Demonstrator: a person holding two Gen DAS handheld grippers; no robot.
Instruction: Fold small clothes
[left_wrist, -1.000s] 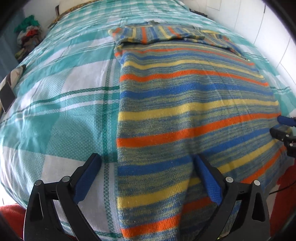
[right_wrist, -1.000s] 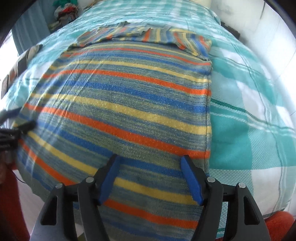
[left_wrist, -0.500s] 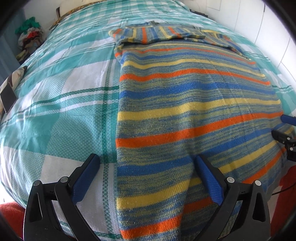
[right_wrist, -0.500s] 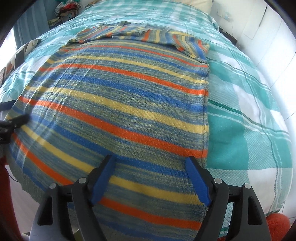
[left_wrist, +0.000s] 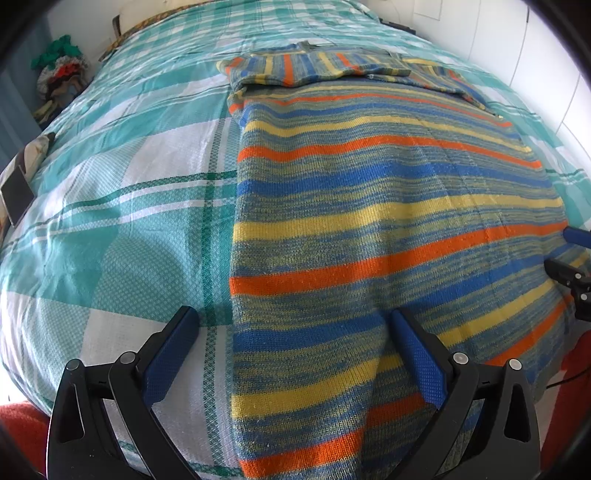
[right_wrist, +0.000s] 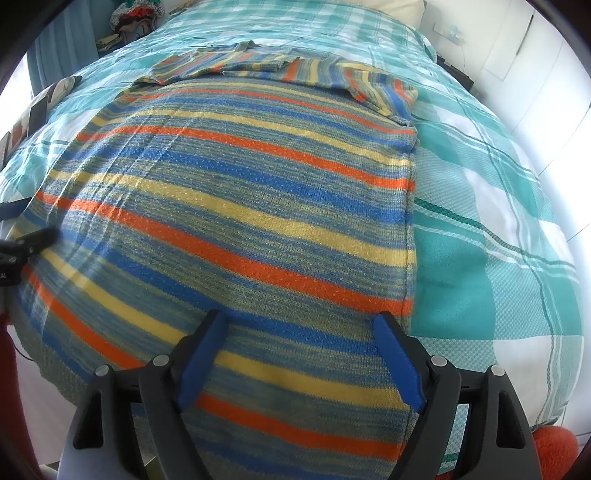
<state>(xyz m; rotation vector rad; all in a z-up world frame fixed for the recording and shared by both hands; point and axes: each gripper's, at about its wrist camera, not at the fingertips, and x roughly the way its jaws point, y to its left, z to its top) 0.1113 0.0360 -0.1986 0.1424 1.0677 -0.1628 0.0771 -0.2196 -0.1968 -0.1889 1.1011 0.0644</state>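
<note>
Left wrist view: a striped sweater (left_wrist: 388, 229) lies flat on the bed (left_wrist: 122, 206).
The left gripper (left_wrist: 291, 328) has its jaws wide apart, straddling the sweater's near left edge and gripping nothing. The right gripper (right_wrist: 299, 332) is also wide open and empty over the hem near the right edge; sleeves lie folded across the far end.

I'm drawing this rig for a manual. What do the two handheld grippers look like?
Both match: the left gripper and right gripper have black plastic linkage arms with silver round pivot pins and triangular cut-outs. Each finger carries a flat, textured blue pad. No cables or sleeves show.
</note>
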